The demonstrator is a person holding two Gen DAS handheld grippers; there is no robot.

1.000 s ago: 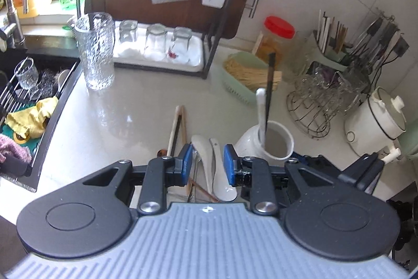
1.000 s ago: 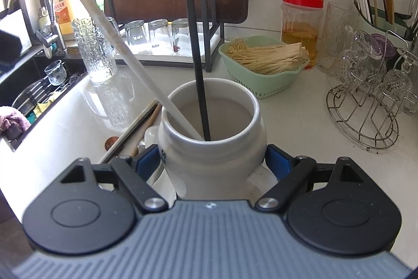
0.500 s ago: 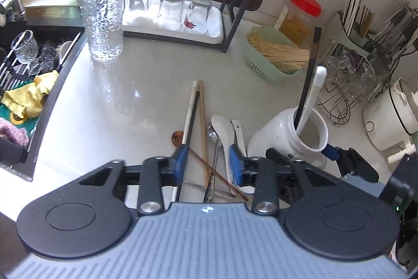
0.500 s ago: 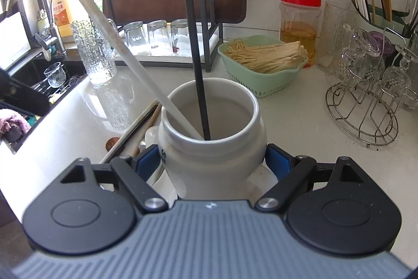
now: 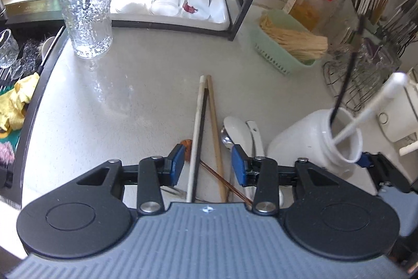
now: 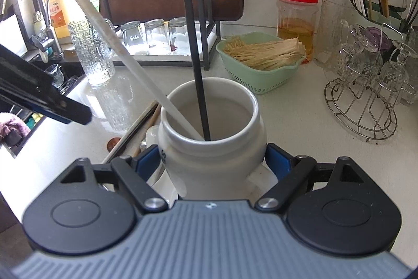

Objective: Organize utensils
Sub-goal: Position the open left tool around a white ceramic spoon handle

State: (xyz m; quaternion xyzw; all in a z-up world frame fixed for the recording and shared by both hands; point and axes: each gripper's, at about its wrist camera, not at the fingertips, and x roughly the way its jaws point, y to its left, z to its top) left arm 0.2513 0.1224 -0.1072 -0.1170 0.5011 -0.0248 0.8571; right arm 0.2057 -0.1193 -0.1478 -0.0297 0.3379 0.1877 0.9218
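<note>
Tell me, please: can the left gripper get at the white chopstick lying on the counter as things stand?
Probably yes. The left gripper is open, and the white chopstick already lies between its pads, with nothing above it. A black chopstick and a wooden one lie close beside it, so it might catch those too.
</note>
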